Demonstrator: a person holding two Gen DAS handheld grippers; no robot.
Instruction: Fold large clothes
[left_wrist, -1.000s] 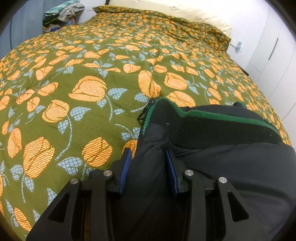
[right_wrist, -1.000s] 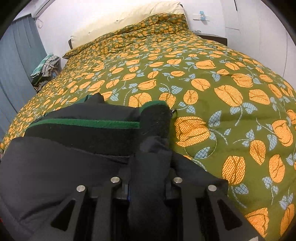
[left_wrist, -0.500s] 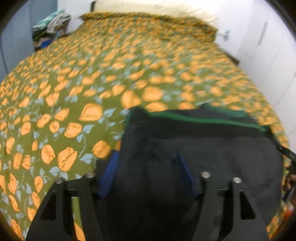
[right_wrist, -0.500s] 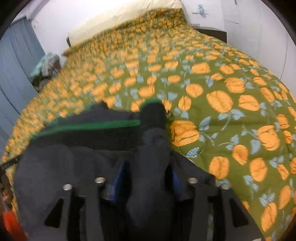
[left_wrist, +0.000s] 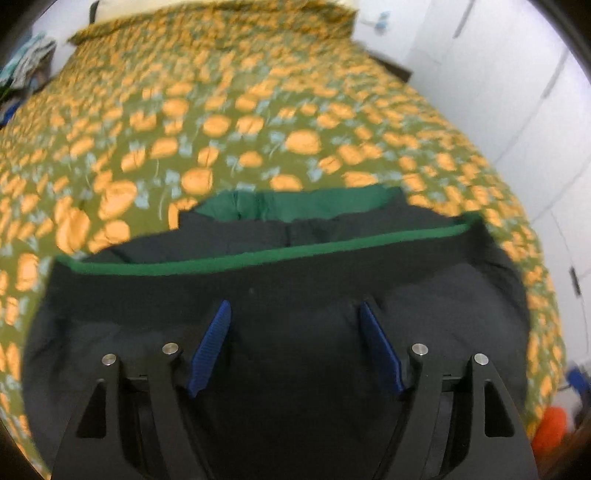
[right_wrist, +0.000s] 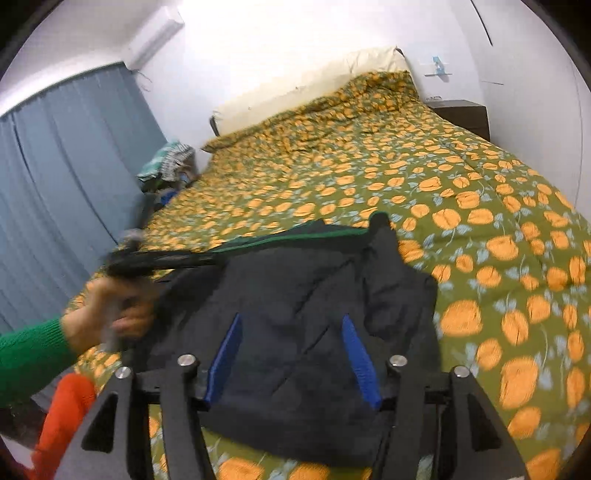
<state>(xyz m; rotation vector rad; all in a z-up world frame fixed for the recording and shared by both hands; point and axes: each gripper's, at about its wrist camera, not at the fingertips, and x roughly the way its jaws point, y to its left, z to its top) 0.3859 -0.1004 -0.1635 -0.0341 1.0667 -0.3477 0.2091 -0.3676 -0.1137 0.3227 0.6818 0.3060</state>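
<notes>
Bedspread of olive fabric with orange flowers (right_wrist: 461, 192) lies wide and bare beyond my folded dark padded jacket with green trim (right_wrist: 295, 314). My left gripper (left_wrist: 293, 345) and right gripper (right_wrist: 291, 356) both gape, holding nothing. Blue curtain (right_wrist: 66, 177) and clothes pile (right_wrist: 168, 162) border the bed's left edge.

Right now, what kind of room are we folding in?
Most likely a bedroom: a bed with a flowered cover, a pillow at its head, and curtains. The jacket lies on the bed.

The folded jacket (right_wrist: 314, 332) lies on the bed (right_wrist: 480, 192) near its foot edge, collar toward the headboard. The pillow (right_wrist: 306, 88) lies at the bed's far end. A clothes pile (right_wrist: 168, 162) sits left of the bed, before the curtain (right_wrist: 62, 177). A nightstand (right_wrist: 461, 112) stands right of the pillow.
</notes>
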